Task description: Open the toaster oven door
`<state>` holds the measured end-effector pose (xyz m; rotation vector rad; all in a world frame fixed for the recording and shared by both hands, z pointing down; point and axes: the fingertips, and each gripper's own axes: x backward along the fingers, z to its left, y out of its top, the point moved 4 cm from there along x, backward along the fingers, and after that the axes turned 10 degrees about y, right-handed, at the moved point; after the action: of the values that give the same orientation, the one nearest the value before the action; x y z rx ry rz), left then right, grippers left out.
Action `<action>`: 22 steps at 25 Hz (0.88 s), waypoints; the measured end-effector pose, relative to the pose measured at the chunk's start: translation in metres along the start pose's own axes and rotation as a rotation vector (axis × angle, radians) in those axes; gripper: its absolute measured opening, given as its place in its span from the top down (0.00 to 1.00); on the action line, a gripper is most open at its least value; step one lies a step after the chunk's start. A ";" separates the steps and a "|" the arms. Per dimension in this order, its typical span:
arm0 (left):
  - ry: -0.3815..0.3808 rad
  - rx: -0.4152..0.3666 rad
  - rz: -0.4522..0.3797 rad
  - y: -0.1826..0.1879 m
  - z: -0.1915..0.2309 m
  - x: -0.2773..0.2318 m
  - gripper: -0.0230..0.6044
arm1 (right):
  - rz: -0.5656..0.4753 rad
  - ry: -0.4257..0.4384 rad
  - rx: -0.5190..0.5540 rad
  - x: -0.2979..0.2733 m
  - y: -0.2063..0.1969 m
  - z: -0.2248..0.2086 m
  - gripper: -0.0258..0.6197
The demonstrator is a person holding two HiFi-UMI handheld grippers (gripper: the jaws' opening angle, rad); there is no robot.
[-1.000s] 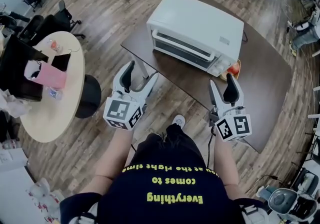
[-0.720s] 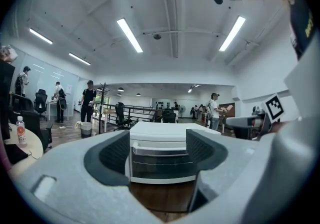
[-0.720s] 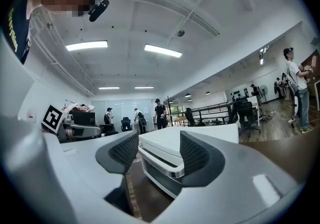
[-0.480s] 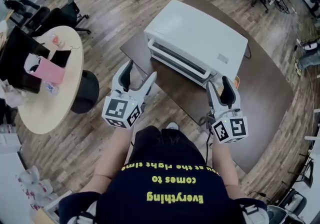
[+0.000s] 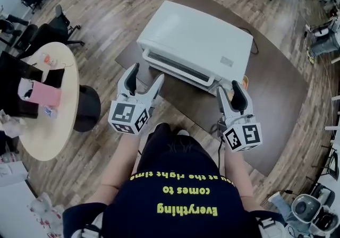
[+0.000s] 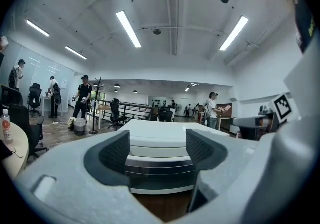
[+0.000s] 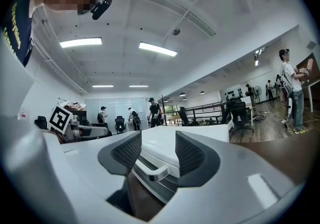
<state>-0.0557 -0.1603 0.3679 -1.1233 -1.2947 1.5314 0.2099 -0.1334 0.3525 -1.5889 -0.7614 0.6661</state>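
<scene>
Wood-plank office flooring [image 5: 106, 19] is running under the dark brown table [image 5: 276, 88] where the white boxy toaster oven [image 5: 196, 40] is sitting at twelve o'clock from me, its door [image 5: 175, 66] shut. Over the last second I have been bringing both tools nearer to it. The left gripper [image 5: 146, 75], at eleven o'clock, is hanging wide open and empty. The right gripper [image 5: 229, 89], at one o'clock, has just been narrowing its jaws, clamping nothing yet. The white bar handle [image 7: 150, 170] is showing ahead through its gap, so I am judging the grasp as near
</scene>
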 end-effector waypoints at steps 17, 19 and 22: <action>-0.024 -0.021 0.115 -0.021 0.051 -0.078 0.45 | 0.112 -0.173 -0.086 -0.031 -0.037 -0.018 0.68; -0.031 -0.014 0.127 -0.025 0.054 -0.083 0.48 | 0.119 -0.195 -0.085 -0.033 -0.041 -0.021 0.69; -0.046 0.008 0.142 -0.032 0.061 -0.088 0.55 | 0.119 -0.224 -0.080 -0.033 -0.042 -0.022 0.74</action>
<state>-0.0892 -0.2560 0.4146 -1.2037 -1.2604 1.6734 0.2014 -0.1689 0.3977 -1.6595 -0.8716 0.9220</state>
